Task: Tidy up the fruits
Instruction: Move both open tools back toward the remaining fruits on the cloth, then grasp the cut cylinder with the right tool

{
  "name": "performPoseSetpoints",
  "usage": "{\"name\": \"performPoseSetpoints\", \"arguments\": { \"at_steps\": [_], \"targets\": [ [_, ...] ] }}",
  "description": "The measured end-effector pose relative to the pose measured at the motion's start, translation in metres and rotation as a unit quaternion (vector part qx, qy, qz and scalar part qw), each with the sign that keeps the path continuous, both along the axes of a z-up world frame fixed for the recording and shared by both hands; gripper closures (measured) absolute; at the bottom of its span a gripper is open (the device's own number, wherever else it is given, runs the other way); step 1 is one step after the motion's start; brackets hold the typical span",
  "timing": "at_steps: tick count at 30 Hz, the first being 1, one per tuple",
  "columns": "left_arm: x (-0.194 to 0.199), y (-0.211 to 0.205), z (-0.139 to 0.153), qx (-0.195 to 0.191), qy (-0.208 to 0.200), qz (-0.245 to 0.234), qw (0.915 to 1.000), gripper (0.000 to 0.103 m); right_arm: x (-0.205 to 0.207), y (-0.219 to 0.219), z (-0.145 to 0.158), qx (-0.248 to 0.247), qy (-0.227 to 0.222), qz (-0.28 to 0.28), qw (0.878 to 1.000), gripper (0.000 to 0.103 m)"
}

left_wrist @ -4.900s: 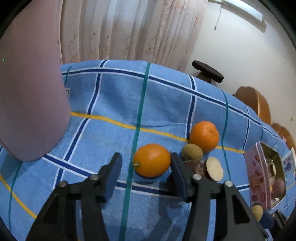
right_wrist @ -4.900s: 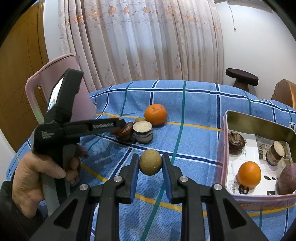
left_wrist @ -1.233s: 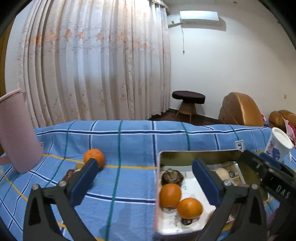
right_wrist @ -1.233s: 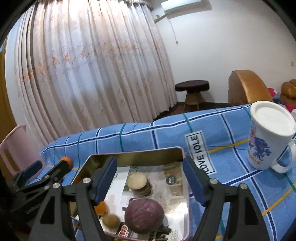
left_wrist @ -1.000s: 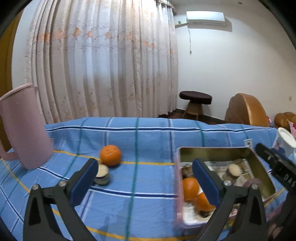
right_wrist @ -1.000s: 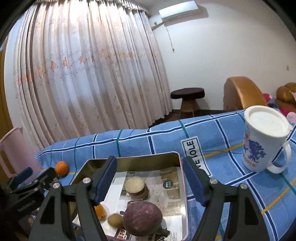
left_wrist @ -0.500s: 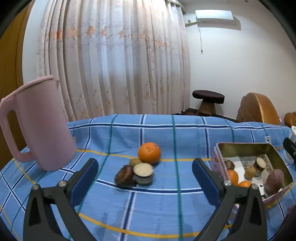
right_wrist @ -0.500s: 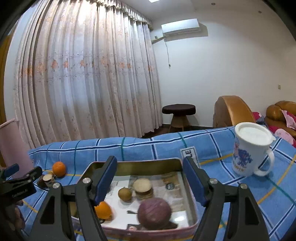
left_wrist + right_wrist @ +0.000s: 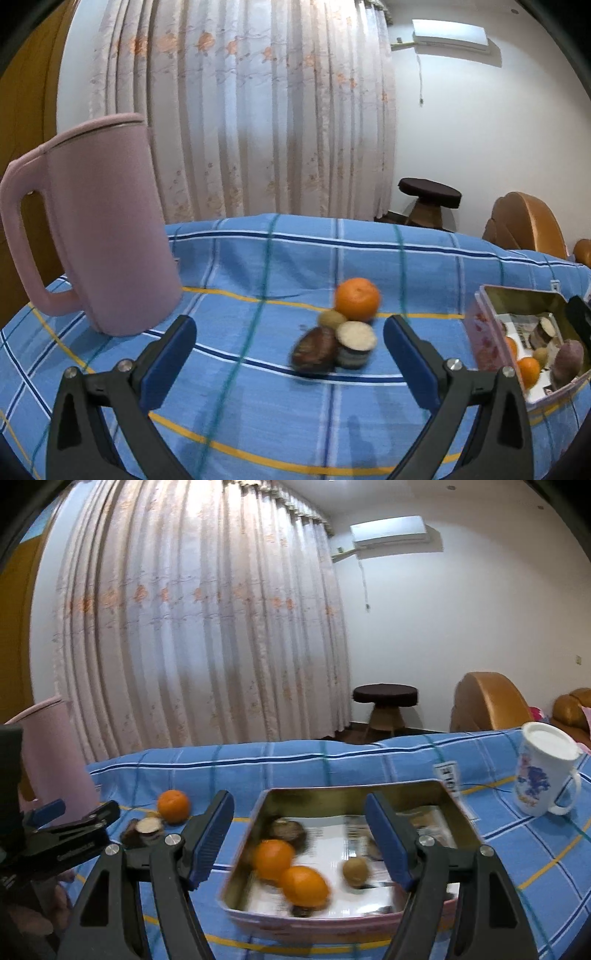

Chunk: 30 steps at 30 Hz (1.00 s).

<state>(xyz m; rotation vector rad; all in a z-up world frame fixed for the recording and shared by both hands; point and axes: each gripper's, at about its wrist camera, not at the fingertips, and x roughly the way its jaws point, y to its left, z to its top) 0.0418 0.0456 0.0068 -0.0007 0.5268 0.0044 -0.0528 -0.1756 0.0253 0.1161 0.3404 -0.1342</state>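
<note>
While its blue-padded black fingers [image 9: 168, 349] stand spread wide on nothing, the left gripper [image 9: 290, 349] hangs above the blue plaid tablecloth [image 9: 258, 266], facing a round orange tangerine [image 9: 357, 299] clustered with blurred brown fruits beside the smooth pink plastic jug [image 9: 107, 221]. The right gripper [image 9: 299, 836] is equally wide and empty over the rectangular gold-lined metal tin [image 9: 354, 794], where two glossy oranges [image 9: 288, 871] and a small brown fruit [image 9: 355, 872] lie.
</note>
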Motion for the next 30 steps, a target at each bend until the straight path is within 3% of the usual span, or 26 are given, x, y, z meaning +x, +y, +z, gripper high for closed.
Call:
{"name": "performPoseSetpoints", "arguments": {
  "at_steps": [10,17,23,30],
  "targets": [
    [0.023,0.069,0.0,-0.008,-0.003,0.067,0.9977,0.0,0.036,0.059,-0.007,-0.008,0.028,0.056,0.998,0.028],
    [0.03,0.095,-0.003,-0.005,0.0,0.084,0.9965,0.0,0.073,0.103,-0.02,-0.024,0.097,0.122,0.987,0.028],
    [0.035,0.103,-0.002,-0.019,0.013,0.087,0.996,0.0,0.103,0.125,-0.042,-0.035,0.187,0.153,0.97,0.052],
    [0.034,0.101,0.0,-0.012,0.009,0.082,0.9965,0.0,0.128,0.131,-0.054,-0.021,0.228,0.173,0.958,0.052]
  ]
}}
